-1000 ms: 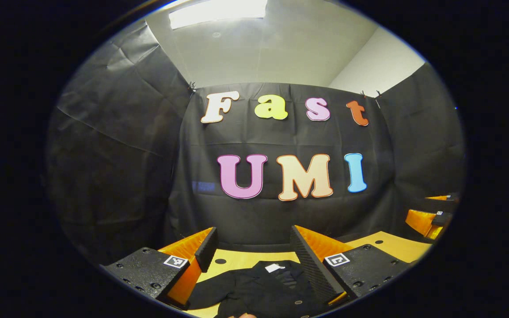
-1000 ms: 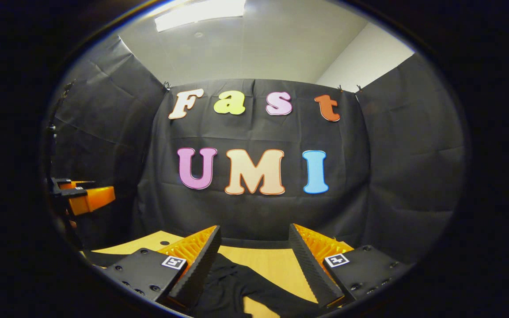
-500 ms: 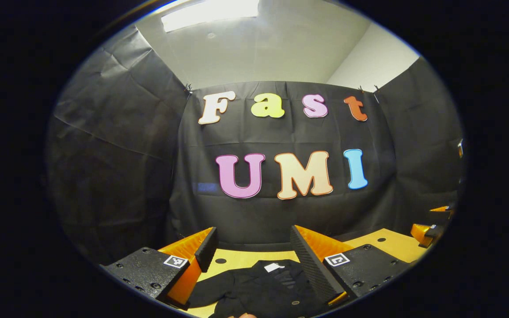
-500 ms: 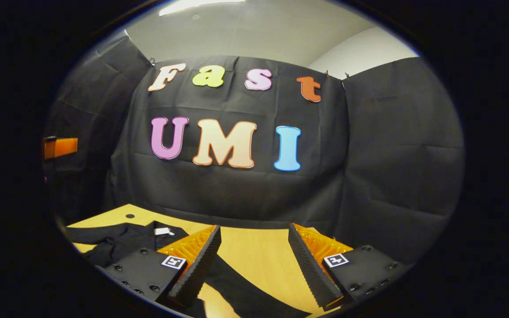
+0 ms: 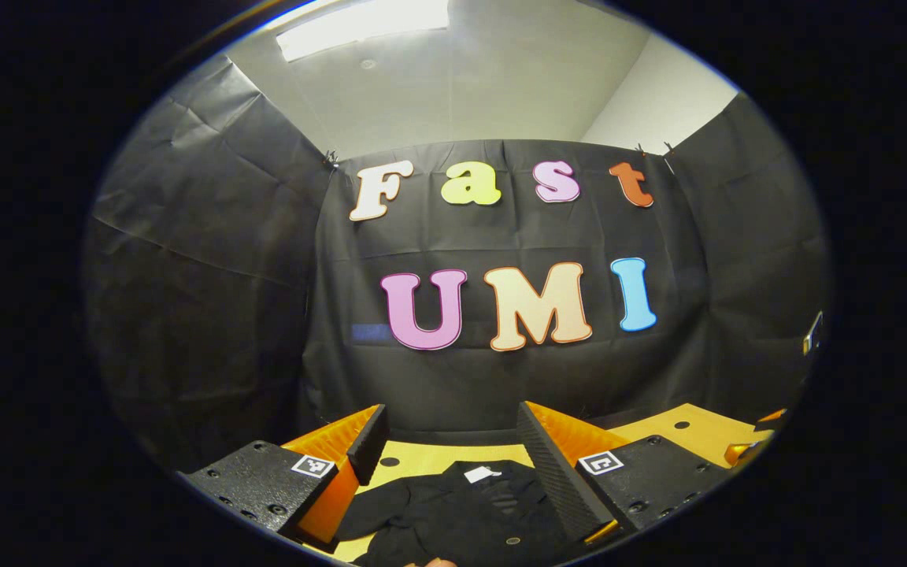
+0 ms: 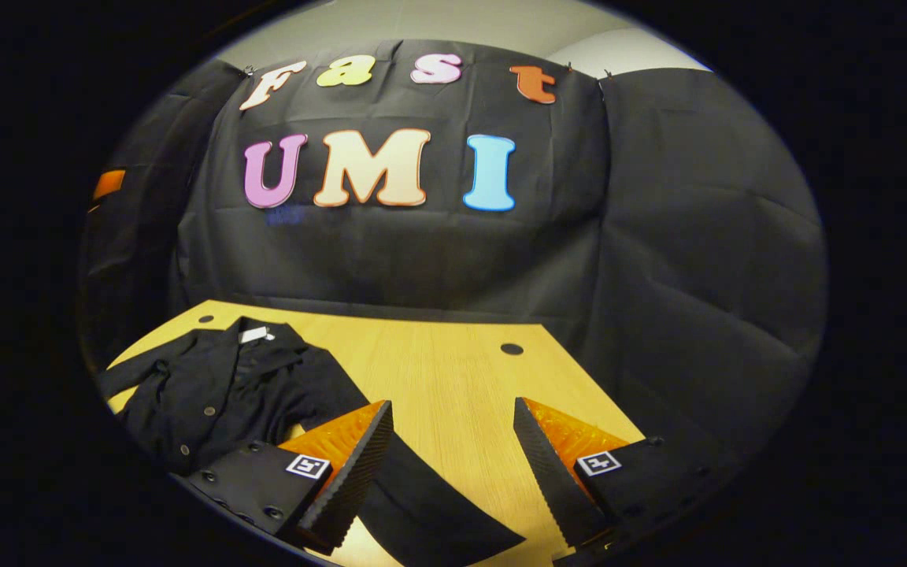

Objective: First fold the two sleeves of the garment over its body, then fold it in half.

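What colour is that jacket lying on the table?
Black, with small round buttons. The jacket shows best in the right gripper view, on the wooden table.

Your right orange-and-black two-finger gripper [image 6: 453,465] hangs wide open over the light wooden table [image 6: 453,370], and the black buttoned garment's [image 6: 225,394] long sleeve [image 6: 430,516] runs beneath its fingers.

I see a bright ceiling lamp [image 5: 363,17] above the left gripper; both views are sharp, with edges strongly bent.
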A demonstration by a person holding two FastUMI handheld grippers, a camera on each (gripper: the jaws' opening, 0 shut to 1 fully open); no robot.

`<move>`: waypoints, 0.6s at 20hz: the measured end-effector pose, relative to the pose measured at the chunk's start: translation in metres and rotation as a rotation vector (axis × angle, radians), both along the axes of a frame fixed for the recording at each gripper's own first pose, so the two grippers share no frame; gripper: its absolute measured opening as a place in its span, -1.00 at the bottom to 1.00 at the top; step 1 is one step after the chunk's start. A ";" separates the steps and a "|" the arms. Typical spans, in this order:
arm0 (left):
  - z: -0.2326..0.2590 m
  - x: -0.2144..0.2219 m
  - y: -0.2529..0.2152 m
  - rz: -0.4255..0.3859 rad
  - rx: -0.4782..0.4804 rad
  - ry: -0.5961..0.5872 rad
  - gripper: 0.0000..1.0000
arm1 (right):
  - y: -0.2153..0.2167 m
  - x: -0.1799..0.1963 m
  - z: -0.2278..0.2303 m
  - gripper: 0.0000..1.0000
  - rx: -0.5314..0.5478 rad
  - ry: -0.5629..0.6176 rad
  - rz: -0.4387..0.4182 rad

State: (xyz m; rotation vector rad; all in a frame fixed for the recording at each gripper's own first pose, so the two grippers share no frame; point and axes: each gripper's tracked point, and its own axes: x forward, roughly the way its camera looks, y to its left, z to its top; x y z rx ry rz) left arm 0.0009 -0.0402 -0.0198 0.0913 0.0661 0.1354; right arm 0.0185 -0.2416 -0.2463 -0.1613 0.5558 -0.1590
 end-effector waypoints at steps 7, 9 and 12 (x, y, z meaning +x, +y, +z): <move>-0.005 0.001 -0.030 -0.005 0.016 0.000 0.97 | -0.031 -0.038 -0.069 0.96 0.039 0.215 -0.006; -0.009 -0.001 -0.035 -0.007 0.011 0.006 0.97 | -0.034 -0.051 -0.083 0.97 0.048 0.267 -0.009; -0.009 -0.001 -0.036 -0.003 0.018 0.007 0.89 | -0.032 -0.070 -0.103 0.97 0.071 0.340 -0.006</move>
